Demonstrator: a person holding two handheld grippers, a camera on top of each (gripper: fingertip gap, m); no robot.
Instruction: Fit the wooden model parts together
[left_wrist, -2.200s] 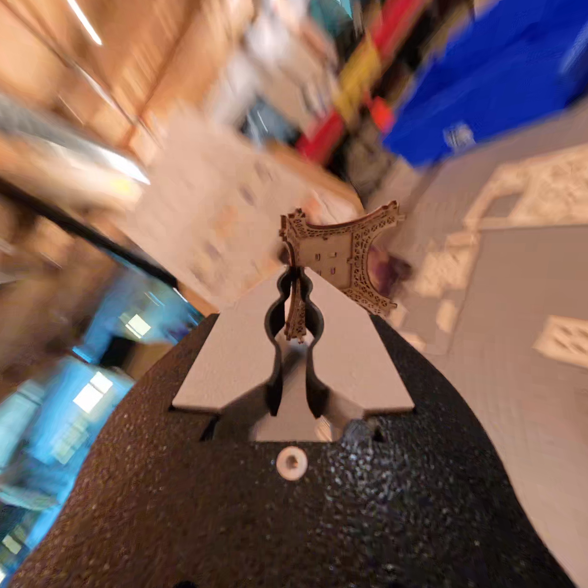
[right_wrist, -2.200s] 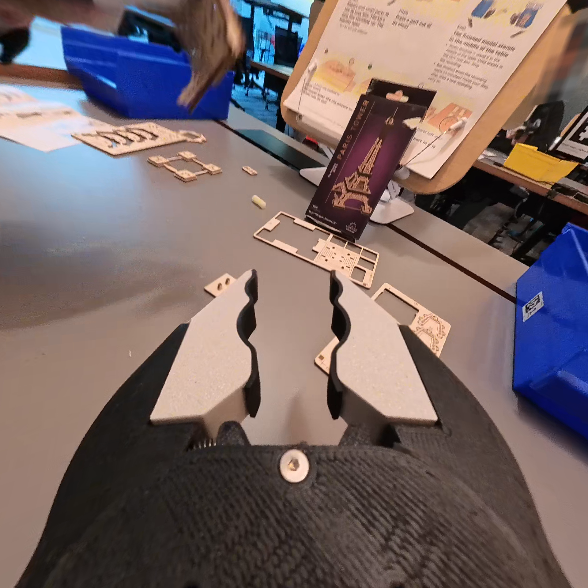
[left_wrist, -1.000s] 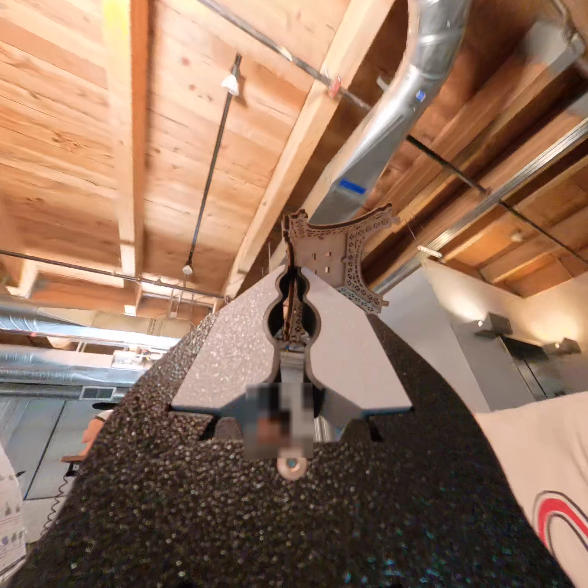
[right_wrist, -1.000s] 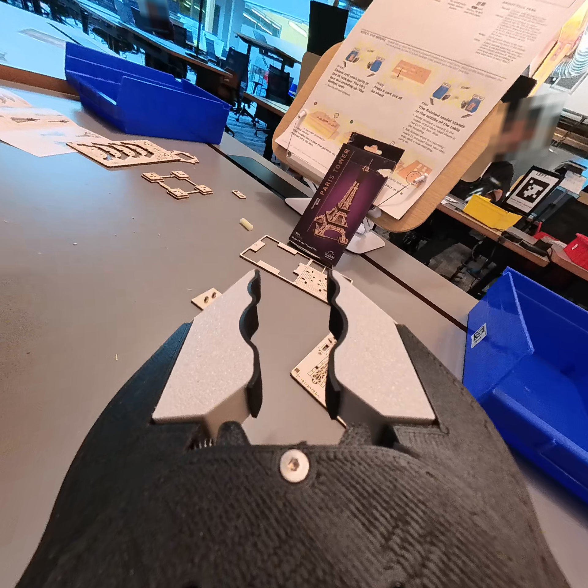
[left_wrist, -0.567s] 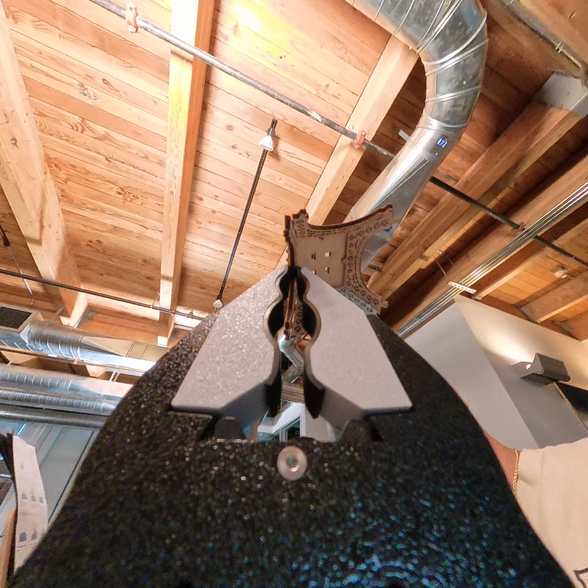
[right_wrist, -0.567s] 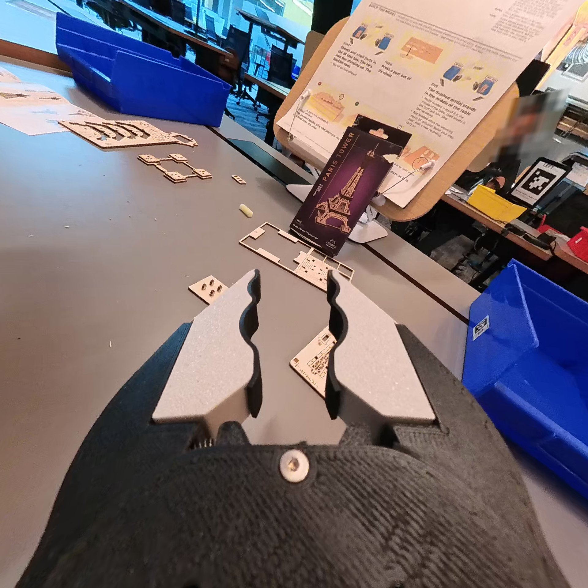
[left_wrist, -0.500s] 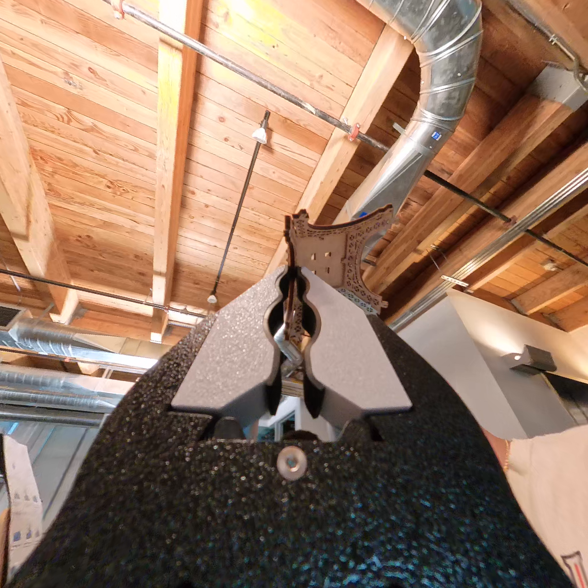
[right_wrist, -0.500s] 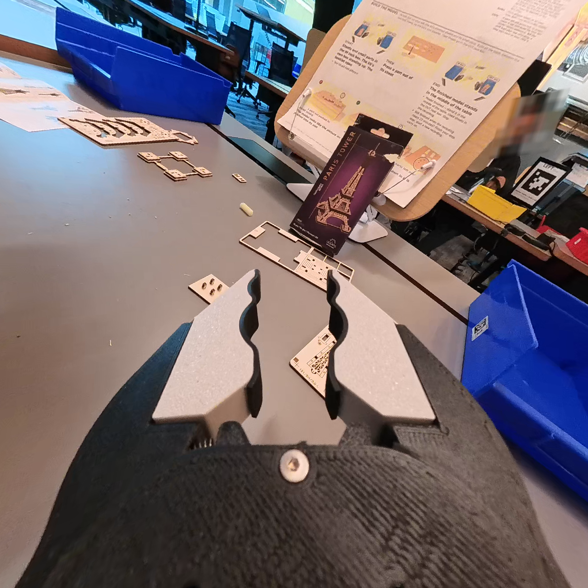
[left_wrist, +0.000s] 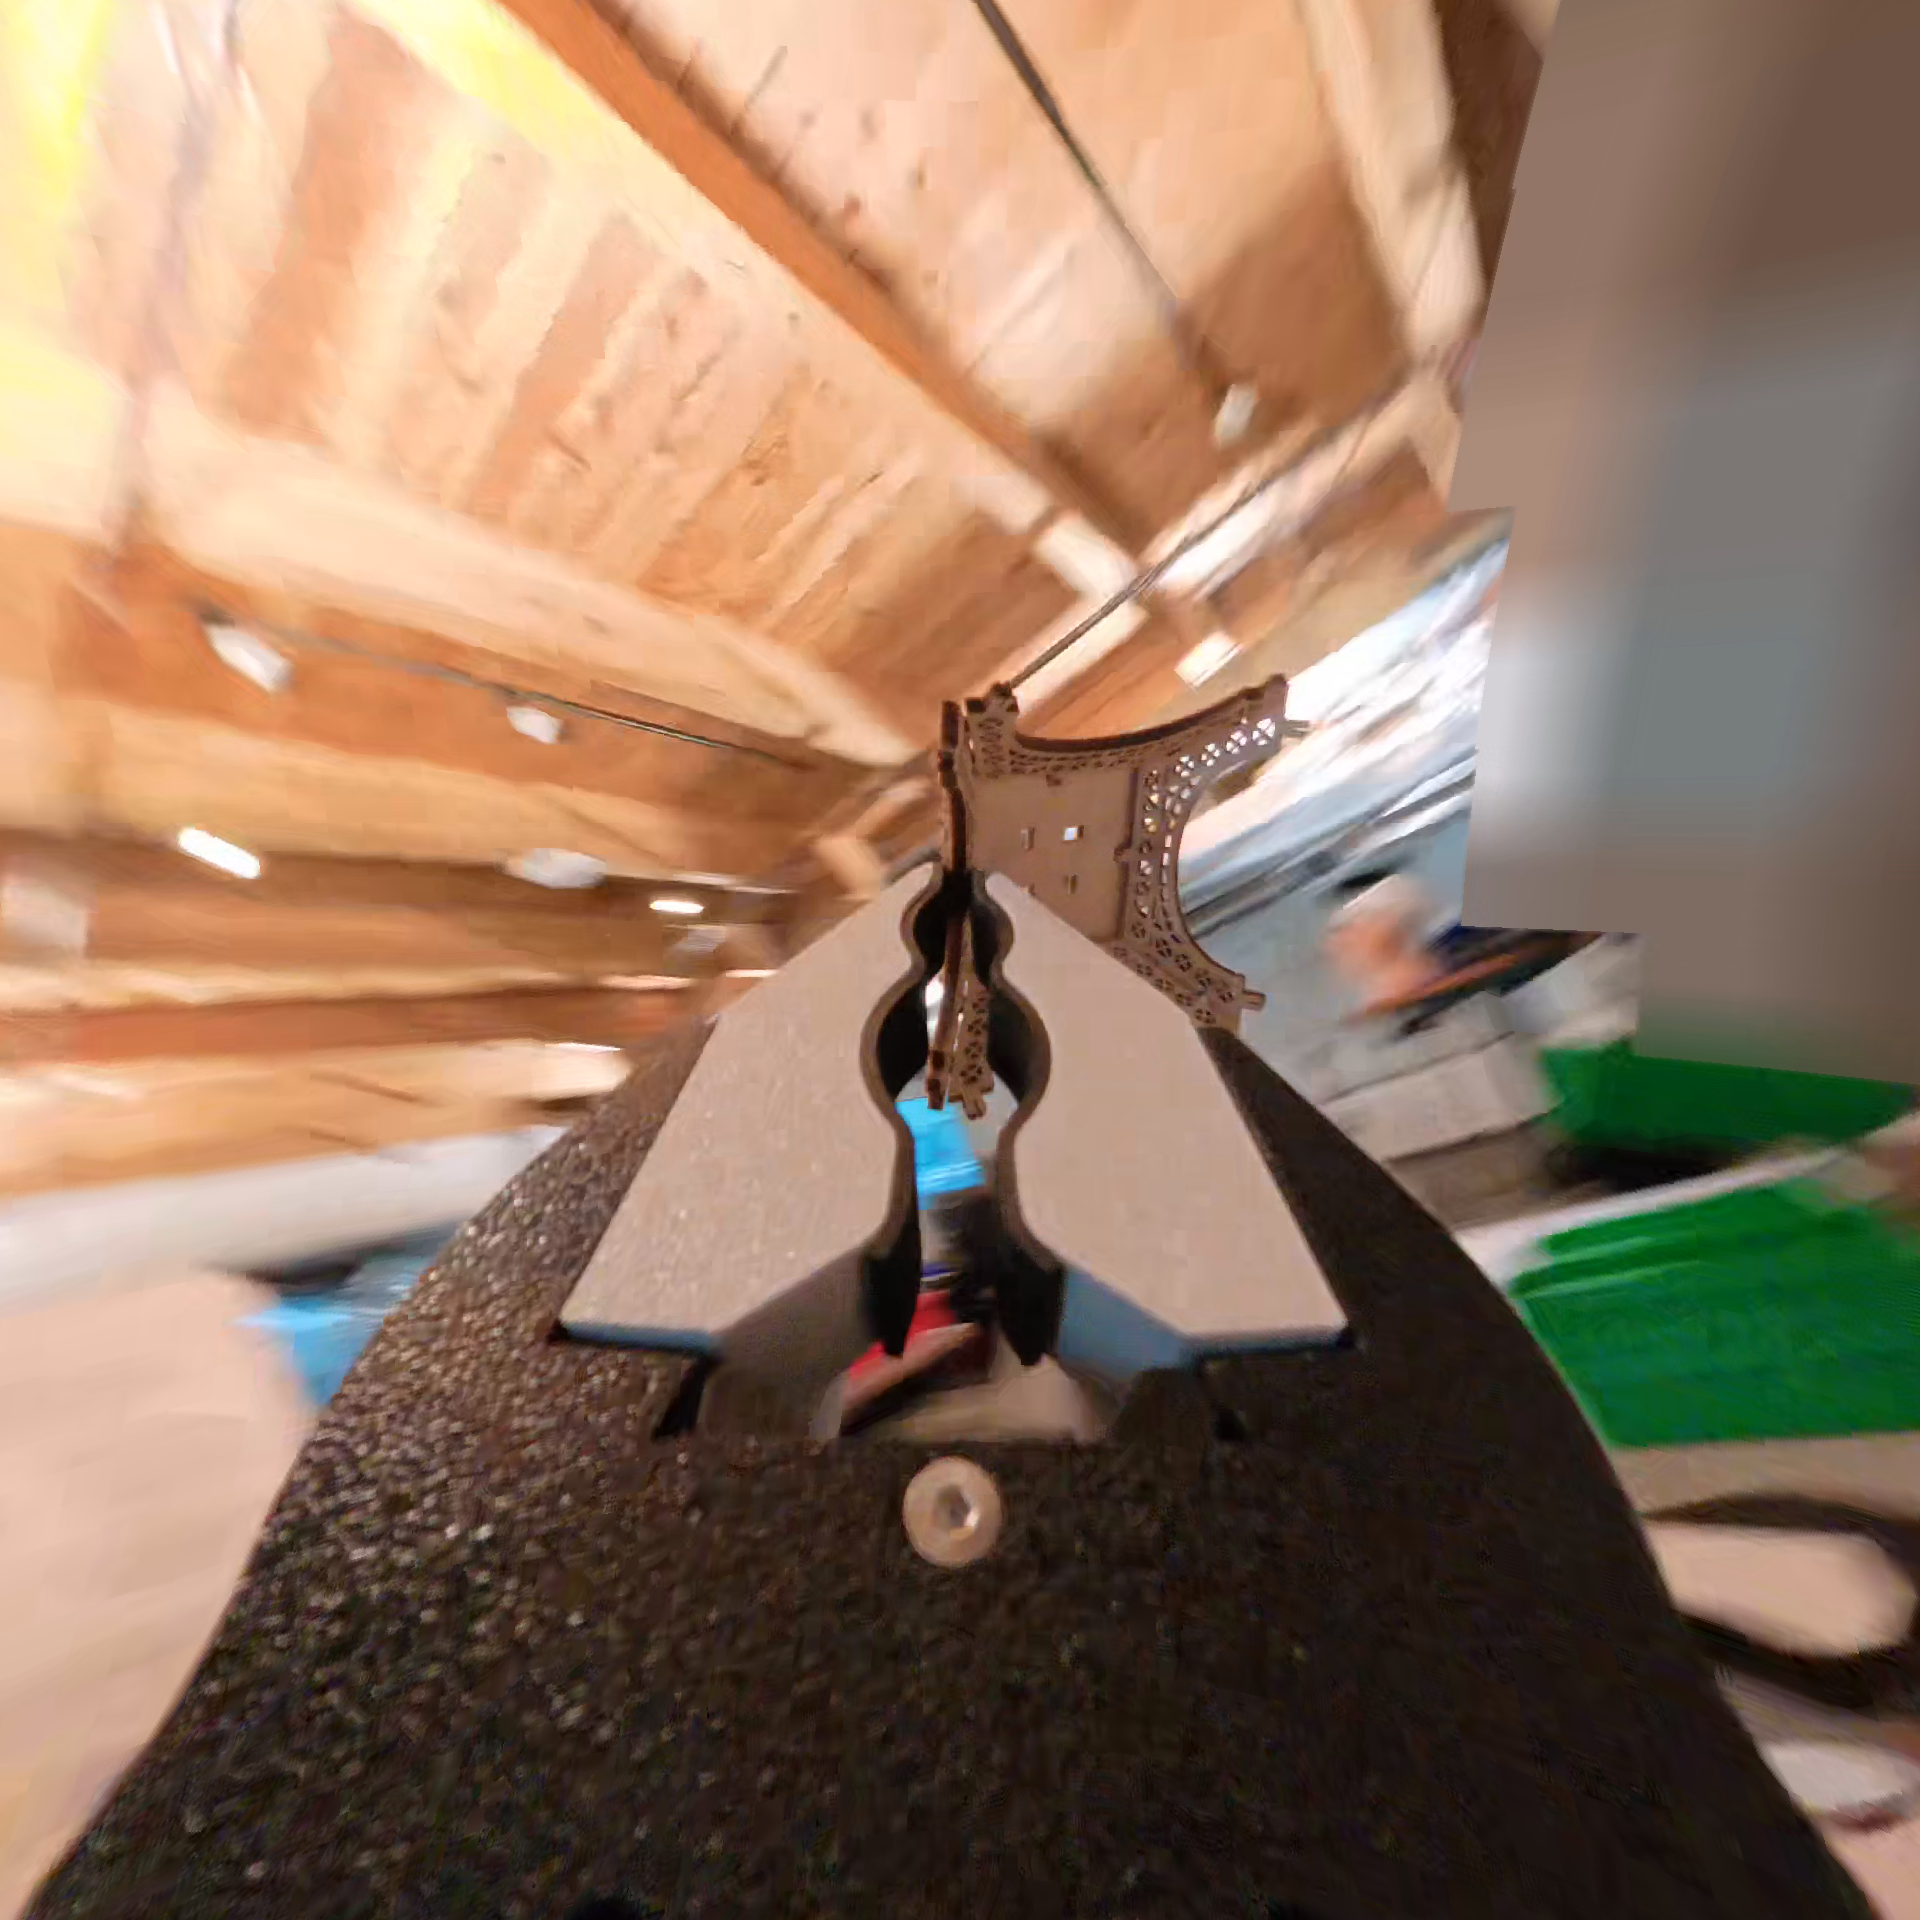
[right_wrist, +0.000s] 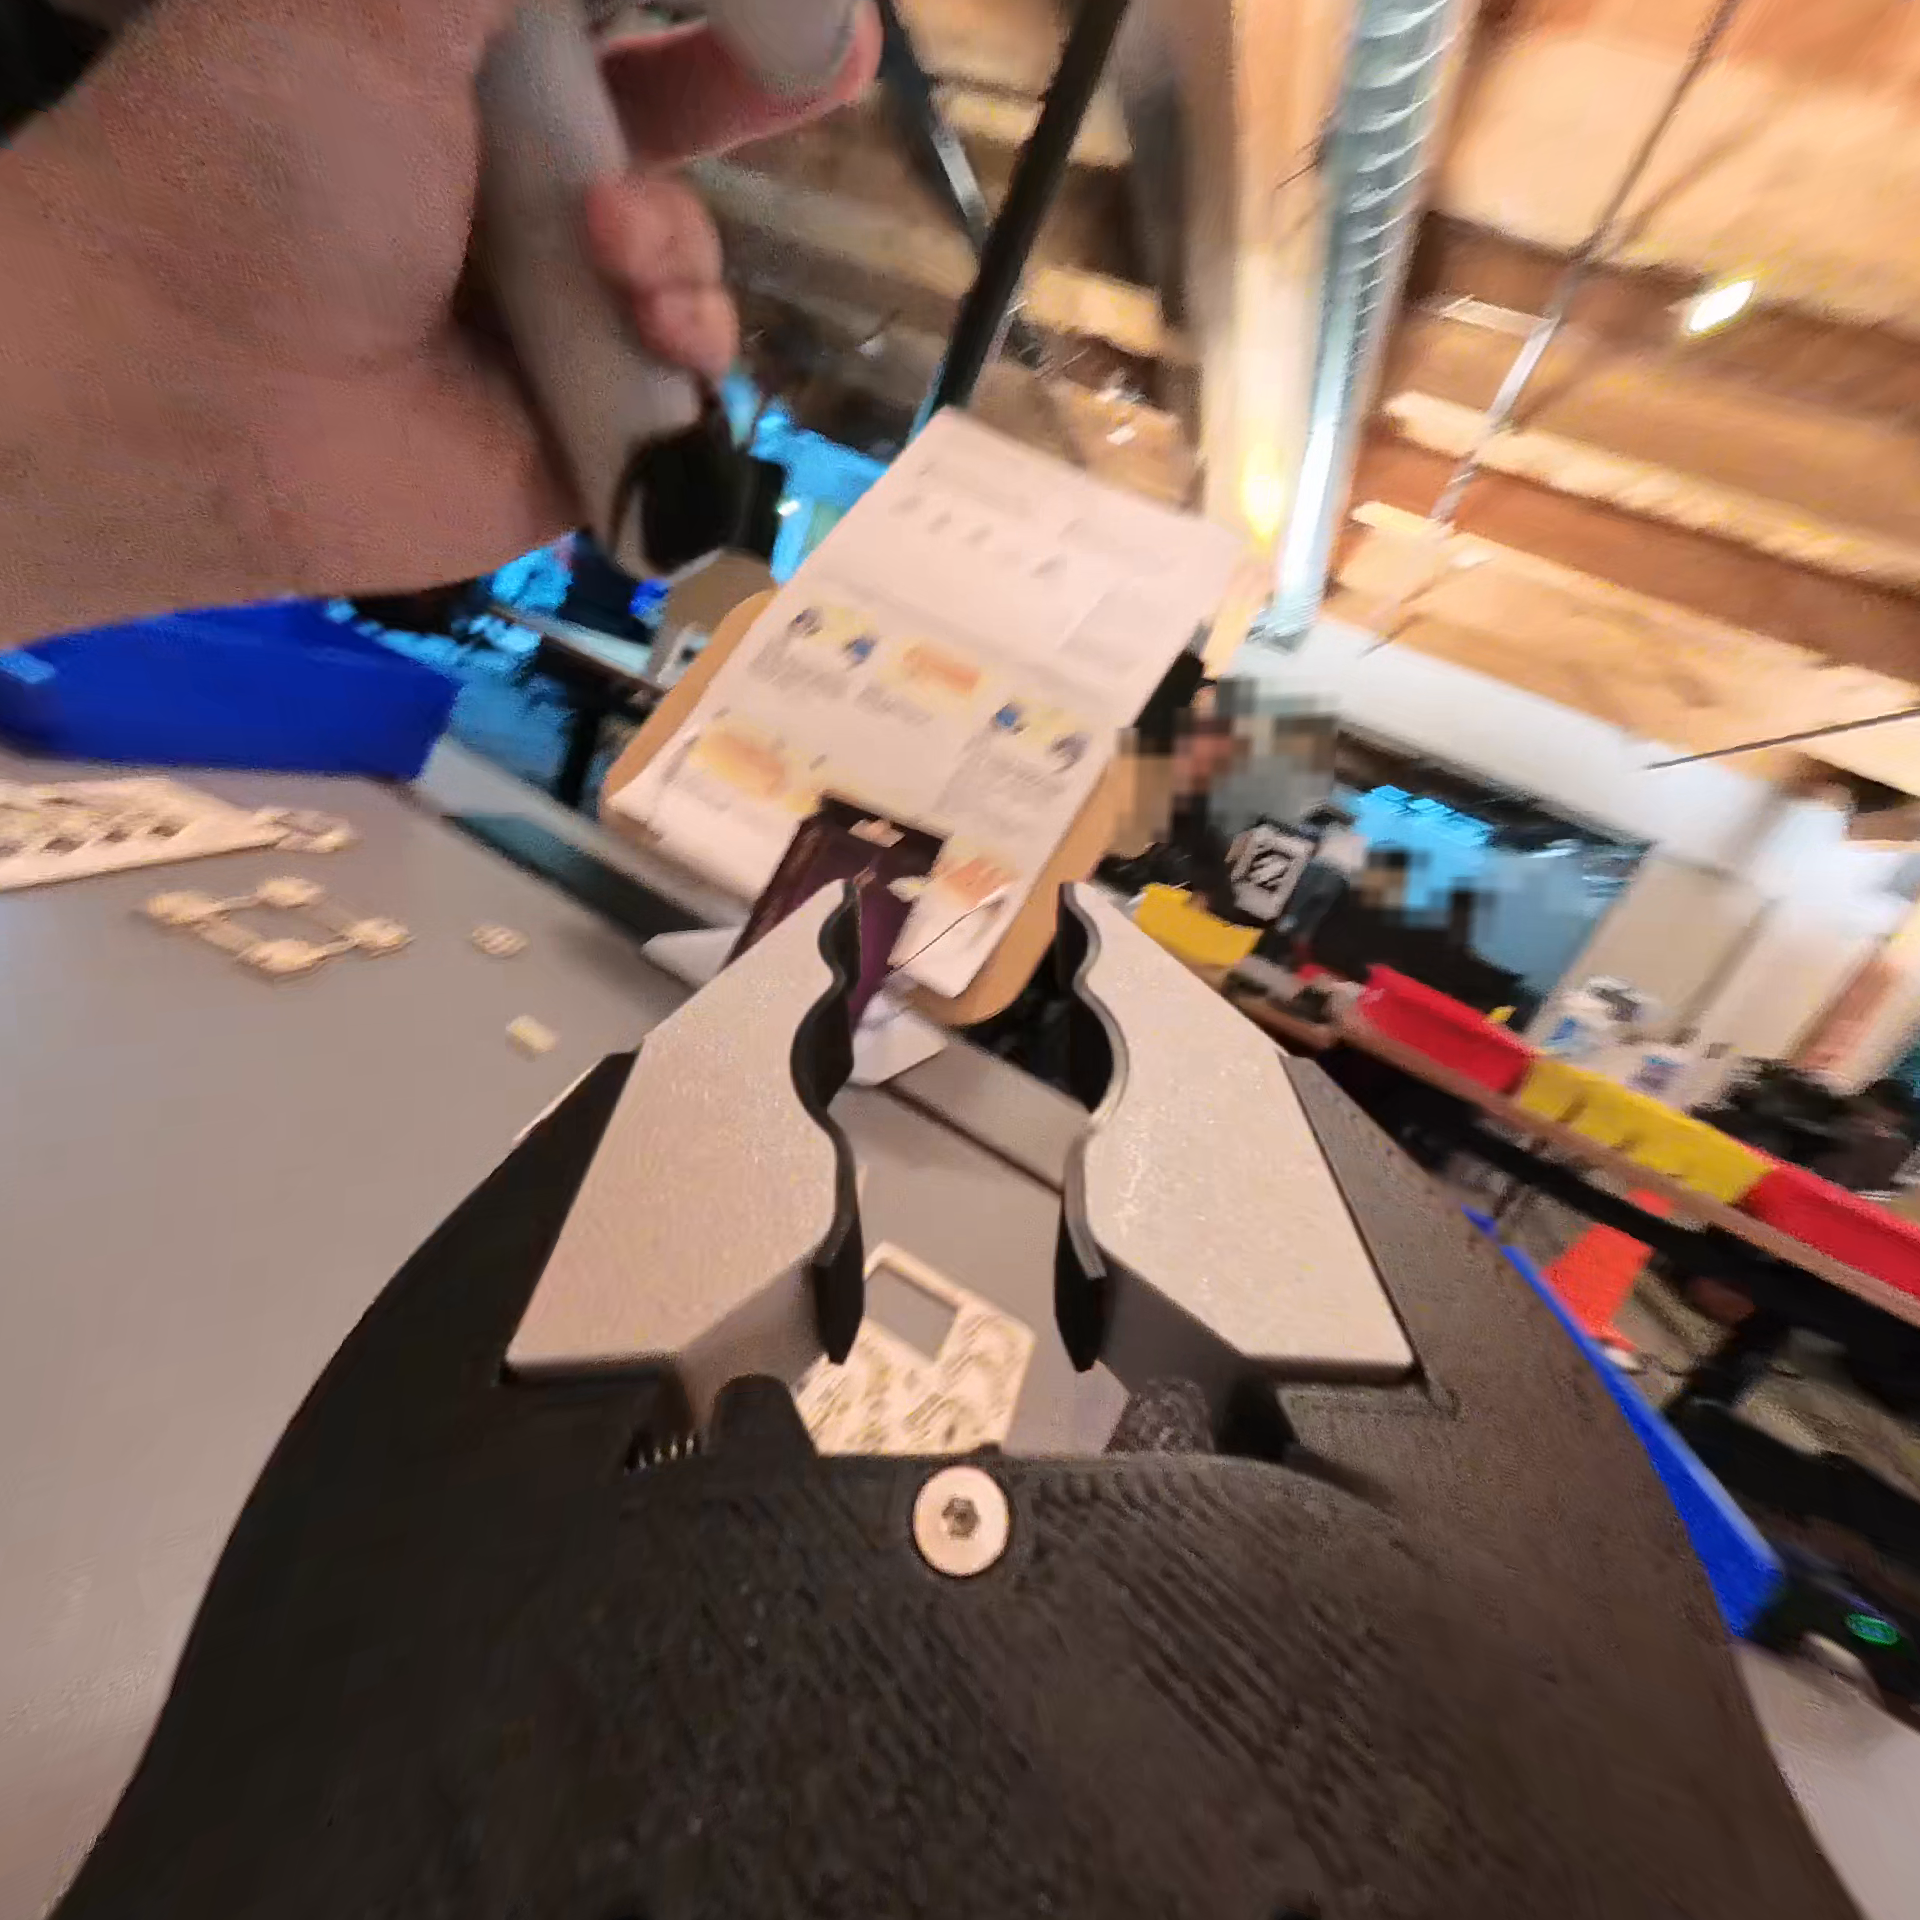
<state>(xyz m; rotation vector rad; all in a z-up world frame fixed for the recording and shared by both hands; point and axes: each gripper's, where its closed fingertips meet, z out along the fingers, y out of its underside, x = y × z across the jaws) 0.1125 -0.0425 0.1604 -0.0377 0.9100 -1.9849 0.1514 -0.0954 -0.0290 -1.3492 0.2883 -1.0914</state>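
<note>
The left tongs (left_wrist: 961, 883) are clenched on the wooden tower-base assembly (left_wrist: 1091, 831), held aloft against the plank ceiling. The right tongs (right_wrist: 951, 925) gape, released, above the grey table (right_wrist: 260, 1122), where a punched-out parts sheet (right_wrist: 914, 1371) lies.

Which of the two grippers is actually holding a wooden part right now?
The left gripper: it is shut on the wooden tower-base piece. The right gripper is open with nothing between its fingers.

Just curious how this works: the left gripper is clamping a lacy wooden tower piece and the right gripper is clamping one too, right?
Not quite. The left gripper does clamp the wooden tower piece, but the right wrist view shows the right gripper open and empty.
</note>
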